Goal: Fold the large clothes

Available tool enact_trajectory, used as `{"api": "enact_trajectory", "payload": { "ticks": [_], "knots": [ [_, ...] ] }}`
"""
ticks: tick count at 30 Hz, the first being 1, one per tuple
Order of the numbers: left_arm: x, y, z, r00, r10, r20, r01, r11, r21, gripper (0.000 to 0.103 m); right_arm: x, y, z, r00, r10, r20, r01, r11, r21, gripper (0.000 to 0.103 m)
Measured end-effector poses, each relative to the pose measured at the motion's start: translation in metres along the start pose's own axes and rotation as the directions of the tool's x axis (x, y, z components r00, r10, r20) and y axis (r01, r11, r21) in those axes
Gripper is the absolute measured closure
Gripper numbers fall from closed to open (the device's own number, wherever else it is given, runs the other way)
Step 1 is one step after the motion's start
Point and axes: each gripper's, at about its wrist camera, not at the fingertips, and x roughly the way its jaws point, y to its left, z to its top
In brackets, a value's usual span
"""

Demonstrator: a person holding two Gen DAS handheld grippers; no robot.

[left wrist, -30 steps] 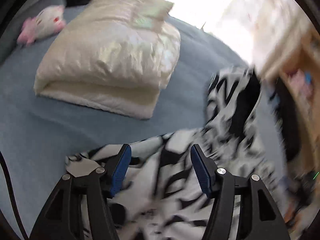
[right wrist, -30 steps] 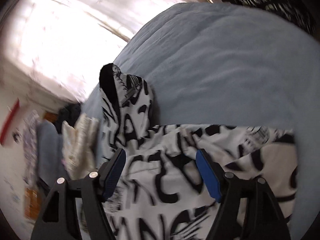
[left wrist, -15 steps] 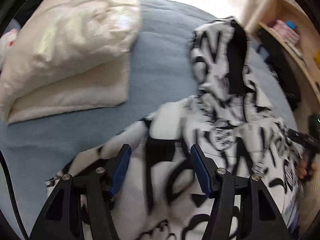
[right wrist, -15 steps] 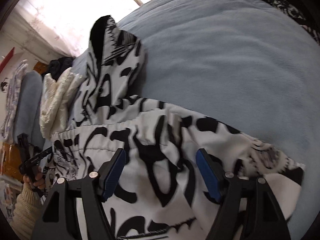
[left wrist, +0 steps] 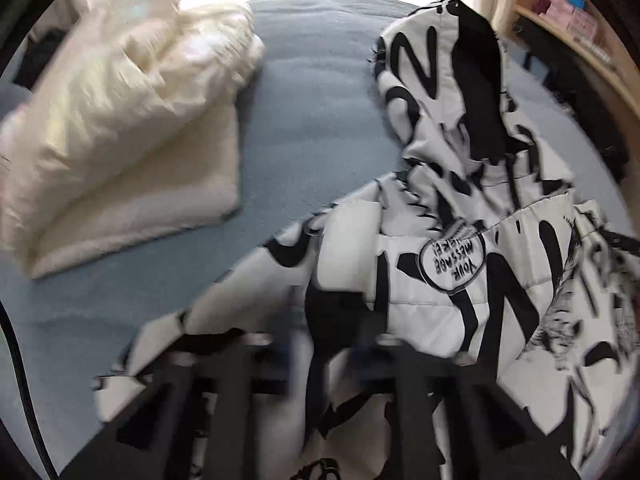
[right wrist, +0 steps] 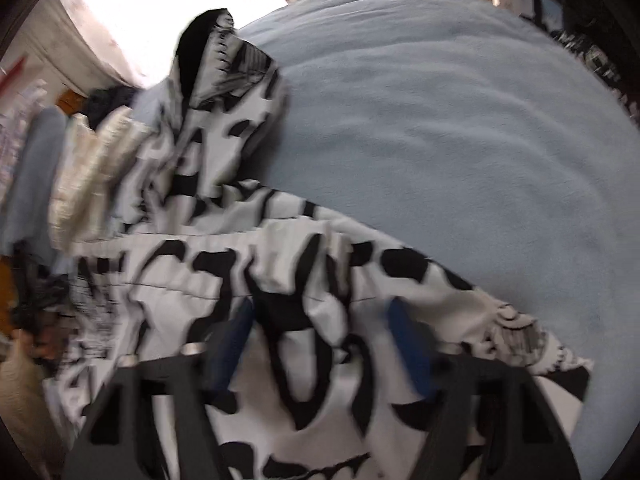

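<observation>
The left claw (left wrist: 324, 356) sat at six o'clock in its own view, smeared by motion, its jaws closing with a fold of the padded white jacket with black graffiti lettering (left wrist: 440, 280) between them; whether the pads already pinched the cloth could not be told. The right claw (right wrist: 320, 344) likewise sat at six o'clock in its view, its blue pads (right wrist: 232, 340) standing apart and closing over a rumpled ridge of the same jacket (right wrist: 248, 264), with fabric between them but no clear press on it.

The jacket lay spread on the pale blue fleece bed cover (left wrist: 312, 92), its black-lined hood (left wrist: 448, 76) reaching toward one o'clock in the left view and toward eleven o'clock (right wrist: 216, 52) in the right view. A folded cream quilted blanket (left wrist: 120, 120) rested on the bed at ten o'clock in the left view, apart from the jacket. A wooden shelf (left wrist: 580, 32) stood at two o'clock.
</observation>
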Motion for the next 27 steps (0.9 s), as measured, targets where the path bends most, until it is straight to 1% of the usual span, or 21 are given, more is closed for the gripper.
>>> {"api": "enact_trajectory", "payload": {
  "ticks": [1, 2, 3, 4, 6, 7, 8, 10, 13, 14, 16, 17, 20, 21, 22, 23, 24, 25, 27],
  "knots": [
    [-0.001, -0.002, 0.002, 1.0, 0.007, 0.01, -0.007, 1.0, -0.006, 0.094, 0.0, 0.002, -0.001, 1.0, -0.018, -0.003, 0.018, 1.0, -0.006, 0.073],
    [-0.008, 0.001, 0.001, 0.999, 0.016, 0.032, -0.015, 1.0, -0.026, 0.095, -0.003, 0.003, -0.003, 0.999, -0.044, 0.007, 0.044, 0.999, -0.009, 0.091],
    [-0.015, 0.005, 0.0, 0.998, 0.017, 0.058, -0.014, 0.999, -0.053, 0.096, -0.01, 0.004, -0.006, 0.998, -0.06, 0.029, 0.06, 0.998, -0.008, 0.093],
    [-0.027, 0.011, -0.001, 0.995, 0.007, 0.1, 0.002, 0.996, -0.093, 0.096, -0.02, 0.006, -0.008, 0.995, -0.072, 0.07, 0.073, 0.997, 0.002, 0.094],
    [-0.042, 0.017, -0.004, 0.989, 0.015, 0.15, 0.008, 0.989, -0.151, 0.097, -0.045, 0.01, -0.014, 0.984, -0.081, 0.162, 0.076, 0.996, 0.037, 0.095],
    [-0.047, 0.02, -0.005, 0.984, 0.027, 0.173, 0.005, 0.983, -0.184, 0.097, -0.059, 0.013, -0.016, 0.972, -0.095, 0.216, 0.084, 0.995, 0.057, 0.095],
    [-0.048, 0.021, -0.006, 0.982, 0.037, 0.185, 0.0, 0.98, -0.198, 0.097, -0.068, 0.017, -0.018, 0.96, -0.111, 0.255, 0.097, 0.993, 0.069, 0.095],
    [-0.041, 0.022, -0.006, 0.98, 0.074, 0.187, -0.032, 0.975, -0.22, 0.097, -0.07, 0.024, -0.017, 0.944, -0.147, 0.294, 0.132, 0.989, 0.071, 0.095],
    [-0.013, 0.027, -0.01, 0.985, 0.103, 0.138, -0.064, 0.963, -0.262, 0.097, -0.039, 0.023, -0.011, 0.953, -0.192, 0.234, 0.172, 0.98, 0.1, 0.095],
    [-0.002, 0.03, -0.014, 0.988, 0.103, 0.113, -0.068, 0.958, -0.28, 0.097, -0.022, 0.021, -0.011, 0.956, -0.215, 0.198, 0.199, 0.975, 0.1, 0.095],
    [0.011, 0.033, -0.021, 0.989, 0.103, 0.107, -0.067, 0.952, -0.297, 0.095, 0.003, 0.019, -0.014, 0.959, -0.242, 0.148, 0.228, 0.968, 0.107, 0.095],
    [0.013, 0.034, -0.023, 0.988, 0.104, 0.11, -0.066, 0.95, -0.304, 0.094, 0.01, 0.02, -0.017, 0.958, -0.25, 0.142, 0.237, 0.966, 0.103, 0.095],
    [0.009, 0.036, -0.021, 0.989, 0.108, 0.106, -0.071, 0.95, -0.306, 0.088, 0.01, 0.024, -0.018, 0.951, -0.273, 0.143, 0.264, 0.961, 0.082, 0.094],
    [0.006, 0.037, -0.02, 0.989, 0.114, 0.098, -0.079, 0.949, -0.306, 0.083, 0.009, 0.025, -0.016, 0.953, -0.269, 0.137, 0.26, 0.962, 0.08, 0.089],
    [0.001, 0.039, -0.022, 0.988, 0.118, 0.097, -0.083, 0.948, -0.309, 0.078, 0.005, 0.024, -0.015, 0.956, -0.268, 0.123, 0.258, 0.962, 0.087, 0.087],
    [-0.005, 0.04, -0.023, 0.988, 0.121, 0.094, -0.086, 0.946, -0.312, 0.076, 0.002, 0.023, -0.014, 0.959, -0.263, 0.11, 0.253, 0.963, 0.096, 0.084],
    [-0.013, 0.041, -0.023, 0.987, 0.131, 0.092, -0.095, 0.944, -0.316, 0.074, -0.002, 0.022, -0.013, 0.962, -0.255, 0.101, 0.244, 0.964, 0.109, 0.08],
    [-0.021, 0.042, -0.025, 0.986, 0.134, 0.101, -0.095, 0.943, -0.319, 0.074, -0.01, 0.023, -0.013, 0.964, -0.246, 0.102, 0.234, 0.965, 0.12, 0.078],
    [-0.041, 0.042, -0.027, 0.982, 0.134, 0.135, -0.084, 0.942, -0.325, 0.074, -0.027, 0.032, -0.015, 0.965, -0.224, 0.135, 0.205, 0.969, 0.138, 0.074]
  ]
}}
